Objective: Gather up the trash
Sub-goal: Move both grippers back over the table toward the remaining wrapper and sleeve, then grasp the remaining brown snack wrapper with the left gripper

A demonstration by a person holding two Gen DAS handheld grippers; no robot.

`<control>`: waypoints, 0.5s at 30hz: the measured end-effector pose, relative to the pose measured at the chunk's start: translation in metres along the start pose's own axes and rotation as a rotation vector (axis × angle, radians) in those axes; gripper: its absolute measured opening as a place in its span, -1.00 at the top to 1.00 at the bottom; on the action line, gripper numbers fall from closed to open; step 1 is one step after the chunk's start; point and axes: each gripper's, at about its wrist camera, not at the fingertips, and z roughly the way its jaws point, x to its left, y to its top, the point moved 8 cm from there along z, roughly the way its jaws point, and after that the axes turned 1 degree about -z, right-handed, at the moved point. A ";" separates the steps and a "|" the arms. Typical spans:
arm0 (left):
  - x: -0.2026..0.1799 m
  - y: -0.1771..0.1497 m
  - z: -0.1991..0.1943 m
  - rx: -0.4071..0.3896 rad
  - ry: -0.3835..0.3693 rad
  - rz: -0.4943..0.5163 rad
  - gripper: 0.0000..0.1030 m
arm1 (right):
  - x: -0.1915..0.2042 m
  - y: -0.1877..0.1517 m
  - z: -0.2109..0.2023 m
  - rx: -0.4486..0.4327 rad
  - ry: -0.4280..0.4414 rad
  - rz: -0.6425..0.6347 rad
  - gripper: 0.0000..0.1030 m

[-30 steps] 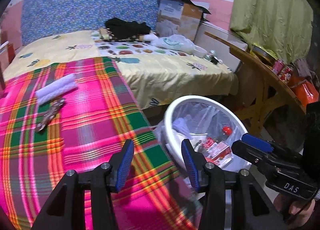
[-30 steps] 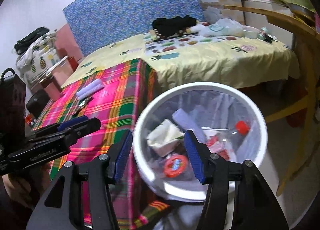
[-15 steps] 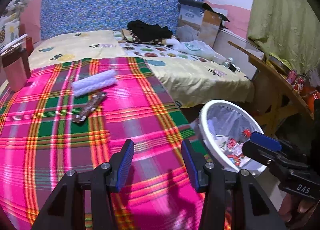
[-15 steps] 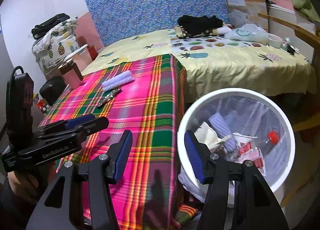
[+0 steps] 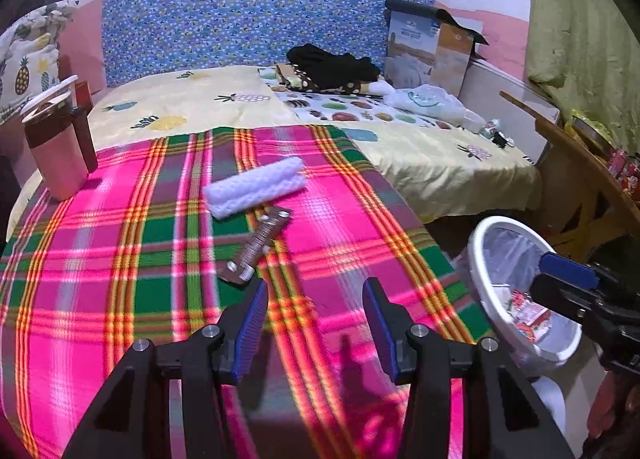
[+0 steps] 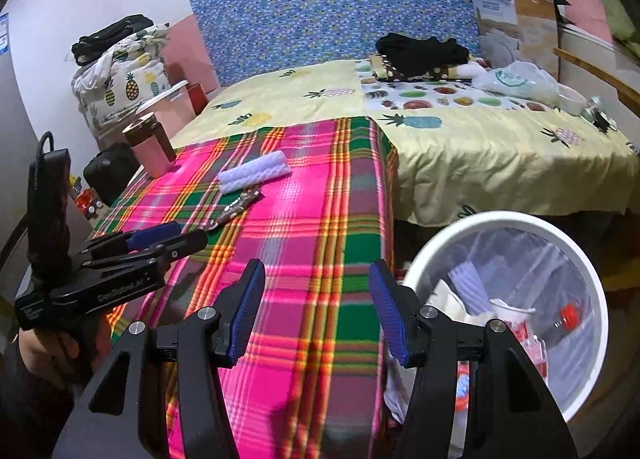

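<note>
A brown snack wrapper (image 5: 258,244) lies on the pink plaid blanket (image 5: 120,259), just beyond a white foam roll (image 5: 256,186); both show in the right wrist view, the wrapper (image 6: 236,210) and the roll (image 6: 254,172). My left gripper (image 5: 316,323) is open and empty, just short of the wrapper. My right gripper (image 6: 318,315) is open and empty over the blanket's edge, beside the white trash bin (image 6: 560,231), which holds several pieces of trash. The bin (image 5: 480,259) sits right of the bed.
A pink cup (image 5: 54,155) stands at the blanket's far left. A black garment (image 5: 332,65), plastic bag (image 5: 428,101) and cardboard box (image 5: 432,47) lie at the bed's far end. A wooden table (image 5: 580,155) stands to the right.
Both grippers have swung left from over the trash bin to over the plaid blanket. The wrapper and foam roll now lie nearer the left gripper. Both stay open.
</note>
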 end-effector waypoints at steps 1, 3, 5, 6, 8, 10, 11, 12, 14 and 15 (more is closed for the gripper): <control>0.005 0.003 0.004 0.003 0.008 -0.002 0.05 | 0.001 0.001 0.002 0.001 0.002 -0.002 -0.07; 0.015 0.008 0.012 0.006 0.015 -0.004 0.05 | 0.003 0.002 0.005 0.003 0.005 -0.004 -0.08; 0.024 0.012 0.020 0.012 0.027 -0.009 0.05 | 0.003 0.004 0.008 0.006 0.006 -0.003 -0.08; 0.026 0.014 0.023 0.014 0.027 -0.010 0.05 | 0.003 0.004 0.009 0.008 0.006 -0.004 -0.08; 0.034 0.018 0.034 0.023 0.035 -0.013 0.05 | 0.002 0.005 0.012 0.010 0.004 -0.003 -0.08; 0.039 0.019 0.044 0.034 0.038 -0.017 0.05 | 0.001 0.007 0.015 0.015 0.001 -0.001 -0.08; 0.040 0.020 0.049 0.041 0.037 -0.019 0.05 | 0.000 0.008 0.017 0.018 -0.001 0.000 -0.08; 0.042 0.021 0.052 0.045 0.036 -0.020 0.05 | 0.000 0.009 0.018 0.019 -0.001 0.000 -0.08; 0.043 0.021 0.063 0.062 0.037 -0.017 0.05 | 0.000 0.010 0.021 0.022 -0.003 0.000 -0.08; 0.043 0.021 0.066 0.069 0.041 -0.016 0.05 | 0.000 0.011 0.022 0.023 -0.006 0.002 -0.08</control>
